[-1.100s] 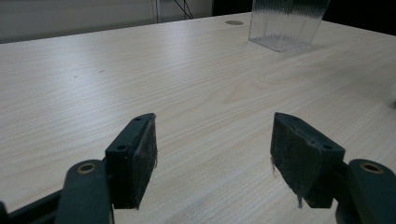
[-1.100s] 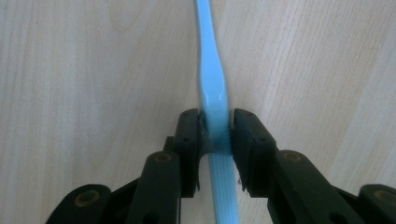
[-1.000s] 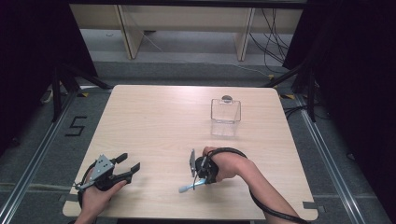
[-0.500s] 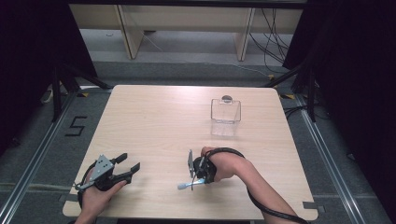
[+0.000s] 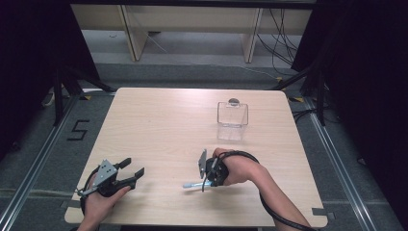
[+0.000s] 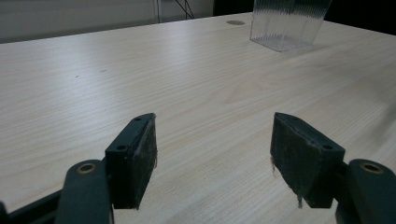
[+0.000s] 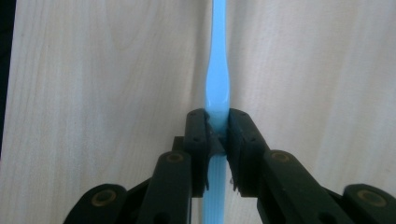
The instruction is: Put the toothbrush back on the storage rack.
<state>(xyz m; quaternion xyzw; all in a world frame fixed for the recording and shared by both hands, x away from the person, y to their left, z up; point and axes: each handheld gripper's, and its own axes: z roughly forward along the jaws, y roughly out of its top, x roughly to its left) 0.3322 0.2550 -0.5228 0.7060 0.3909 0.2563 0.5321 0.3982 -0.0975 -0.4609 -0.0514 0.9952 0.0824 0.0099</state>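
right gripper (image 7: 218,140) pinching a light blue plastic stick (image 7: 217,88) low over the bench (image 5: 159,125) near its front edge — left gripper (image 6: 212,158) spread, empty — clear box (image 5: 232,114) far side.

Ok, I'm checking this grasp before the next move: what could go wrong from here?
1. The right tool pinches the thin blue stick on a narrow section with most of its length sticking out, so it may pivot or slip when swung.
2. The clear container looks light; a bump from the stick could likely tip or push it.
3. The left tool is open and holds nothing, so nothing steadies the container.
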